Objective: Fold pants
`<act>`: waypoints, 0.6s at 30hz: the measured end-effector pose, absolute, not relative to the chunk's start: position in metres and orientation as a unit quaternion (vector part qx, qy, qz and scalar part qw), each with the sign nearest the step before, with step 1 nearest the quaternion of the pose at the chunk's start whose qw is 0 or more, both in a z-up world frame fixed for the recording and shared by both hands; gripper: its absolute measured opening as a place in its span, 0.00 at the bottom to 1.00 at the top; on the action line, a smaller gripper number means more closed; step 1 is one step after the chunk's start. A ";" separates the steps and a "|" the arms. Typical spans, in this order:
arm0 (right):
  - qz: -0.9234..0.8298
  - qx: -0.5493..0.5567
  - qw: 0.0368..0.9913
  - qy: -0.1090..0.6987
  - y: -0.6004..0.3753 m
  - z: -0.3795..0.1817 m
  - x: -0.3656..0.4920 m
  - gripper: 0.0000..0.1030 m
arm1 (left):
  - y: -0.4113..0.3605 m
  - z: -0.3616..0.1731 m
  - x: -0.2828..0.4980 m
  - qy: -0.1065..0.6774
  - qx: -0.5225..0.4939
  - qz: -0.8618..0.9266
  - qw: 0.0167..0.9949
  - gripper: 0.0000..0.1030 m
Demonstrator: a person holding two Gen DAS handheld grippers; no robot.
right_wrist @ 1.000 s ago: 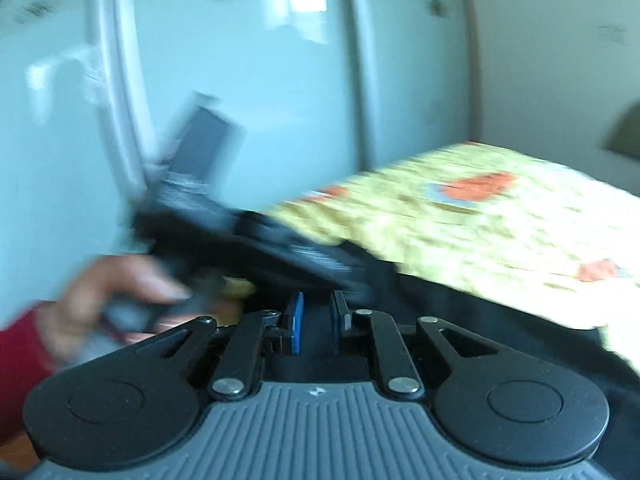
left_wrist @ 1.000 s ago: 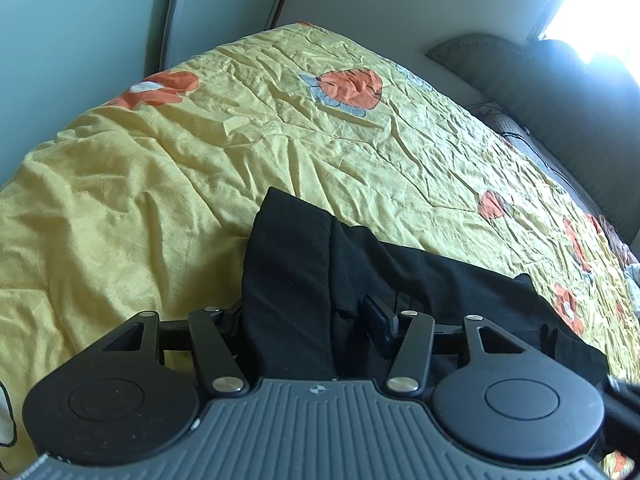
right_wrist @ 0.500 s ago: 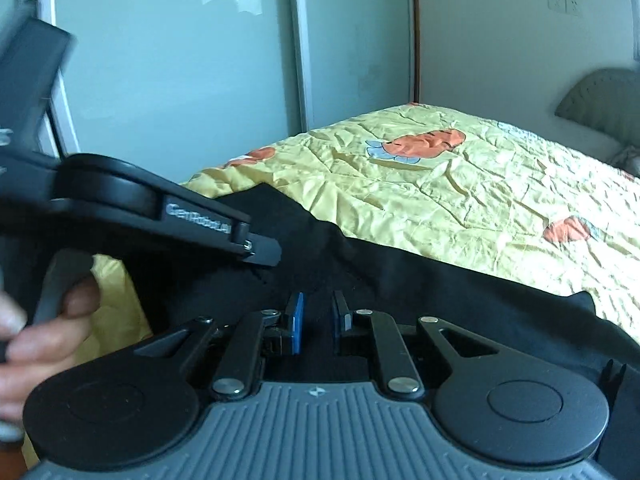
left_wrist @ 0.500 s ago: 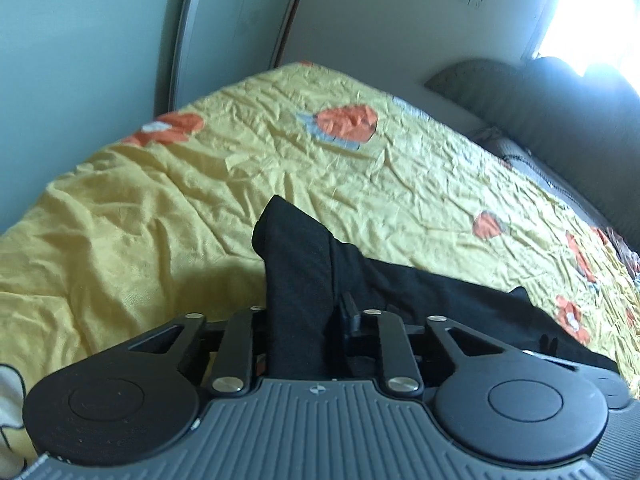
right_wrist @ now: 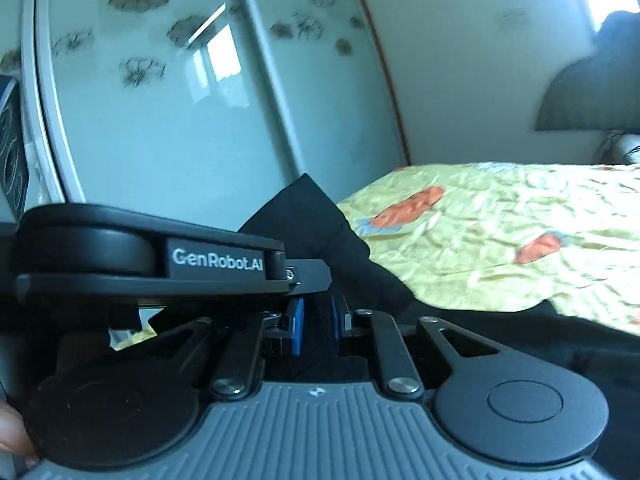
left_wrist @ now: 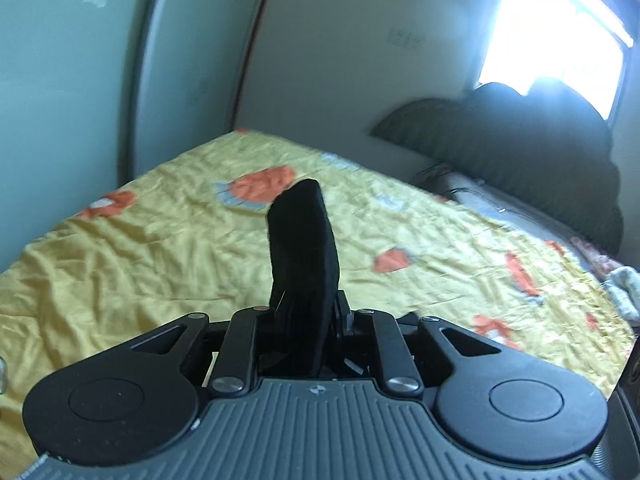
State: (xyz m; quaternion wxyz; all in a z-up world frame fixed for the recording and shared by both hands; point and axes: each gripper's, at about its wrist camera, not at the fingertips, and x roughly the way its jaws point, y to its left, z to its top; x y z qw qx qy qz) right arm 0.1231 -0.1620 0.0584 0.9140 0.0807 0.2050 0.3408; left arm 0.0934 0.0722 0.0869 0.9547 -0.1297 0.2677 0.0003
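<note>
- Left wrist view: The black pants (left_wrist: pixel 304 264) are pinched between the fingers of the left gripper (left_wrist: pixel 306 312), and a tongue of the fabric sticks up past the fingertips, upright and leaning slightly left. The jaws are closing, already drawn in tight on the cloth.
- Behind and below the raised fabric spreads a yellow bedspread (left_wrist: pixel 168 264) with orange cartoon prints, wrinkled all over. A dark green padded headboard (left_wrist: pixel 520 148) stands at the far right under a bright window (left_wrist: pixel 552 28), and pale green wardrobe doors (left_wrist: pixel 72 80) fill the left.
- Right wrist view: The pants (right_wrist: pixel 320 220) rise in a peak just ahead of the right gripper (right_wrist: pixel 316 324) and run down between its blue pads (right_wrist: pixel 297 326); the jaws stand narrow, pressed on the dark cloth. More of the garment trails off to the right along the lower edge.
- The left gripper (right_wrist: pixel 308 276) crosses from the left, just above and in front, its side marked "GenRobot.AI", its tip at the same fold.
- The bedspread (right_wrist: pixel 500 236) lies to the right.
</note>
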 end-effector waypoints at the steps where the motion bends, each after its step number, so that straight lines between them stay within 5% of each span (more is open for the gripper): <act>1: 0.340 0.082 0.915 0.199 -0.169 0.060 0.121 0.14 | 0.065 0.091 0.092 0.264 -0.131 -0.002 0.956 0.16; 18: 0.282 0.202 0.927 0.141 -0.283 0.059 0.109 0.14 | -0.067 0.114 0.071 0.209 -0.042 -0.073 0.974 0.16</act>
